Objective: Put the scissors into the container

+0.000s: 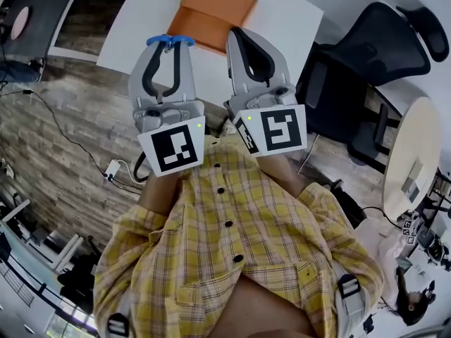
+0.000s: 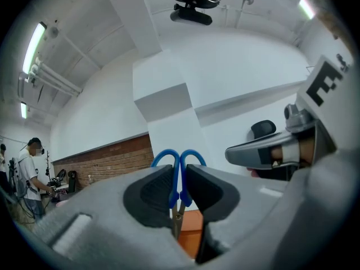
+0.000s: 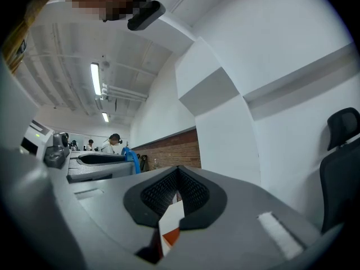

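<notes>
Left gripper [image 1: 170,51] clamping scissors [image 2: 174,184] between pads, jaws narrowed onto blue handles; scissors lying along jaw line, handle loops poking out past tips, blades running back toward gripper body; loops hovering just beside orange container [image 1: 215,9] on white table [image 1: 290,18]; right gripper [image 3: 178,172] holding nothing, jaw tips meeting.

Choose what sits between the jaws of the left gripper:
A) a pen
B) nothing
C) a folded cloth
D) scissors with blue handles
D: in the left gripper view, the left gripper has its pads pressed on the blue handles of the scissors, whose two loops stick out past the jaw tips.
</notes>
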{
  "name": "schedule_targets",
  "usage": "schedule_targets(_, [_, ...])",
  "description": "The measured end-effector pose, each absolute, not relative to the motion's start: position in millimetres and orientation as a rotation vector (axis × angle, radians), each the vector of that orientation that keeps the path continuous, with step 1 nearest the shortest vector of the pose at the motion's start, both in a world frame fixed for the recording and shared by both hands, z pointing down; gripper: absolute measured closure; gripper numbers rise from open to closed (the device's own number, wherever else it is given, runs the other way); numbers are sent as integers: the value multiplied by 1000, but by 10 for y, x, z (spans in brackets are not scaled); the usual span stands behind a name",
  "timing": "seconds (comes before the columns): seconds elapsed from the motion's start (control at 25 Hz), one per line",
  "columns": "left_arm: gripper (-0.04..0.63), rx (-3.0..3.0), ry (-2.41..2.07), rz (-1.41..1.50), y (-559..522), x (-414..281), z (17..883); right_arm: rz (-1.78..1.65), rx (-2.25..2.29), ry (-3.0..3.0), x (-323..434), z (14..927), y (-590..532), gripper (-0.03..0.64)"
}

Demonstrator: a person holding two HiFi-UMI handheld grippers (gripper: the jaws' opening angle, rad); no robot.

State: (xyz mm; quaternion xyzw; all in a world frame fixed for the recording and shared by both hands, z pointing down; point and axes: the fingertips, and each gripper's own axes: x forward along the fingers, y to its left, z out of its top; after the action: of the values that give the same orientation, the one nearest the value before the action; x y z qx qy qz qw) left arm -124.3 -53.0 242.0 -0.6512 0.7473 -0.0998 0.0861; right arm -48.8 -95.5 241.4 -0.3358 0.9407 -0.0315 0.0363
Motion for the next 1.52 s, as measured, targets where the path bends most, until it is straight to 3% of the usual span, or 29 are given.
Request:
schedule_targets(0.8, [511, -2271, 1599, -804, -1680, -1370, 3364, -190, -1494, 2777, -576, 2818, -1612, 612])
schedule_targets(1.52, [514, -2162, 1079, -1231, -1834, -1148, 4240, -237, -1595, 2764, -504, 3035, -1592, 612])
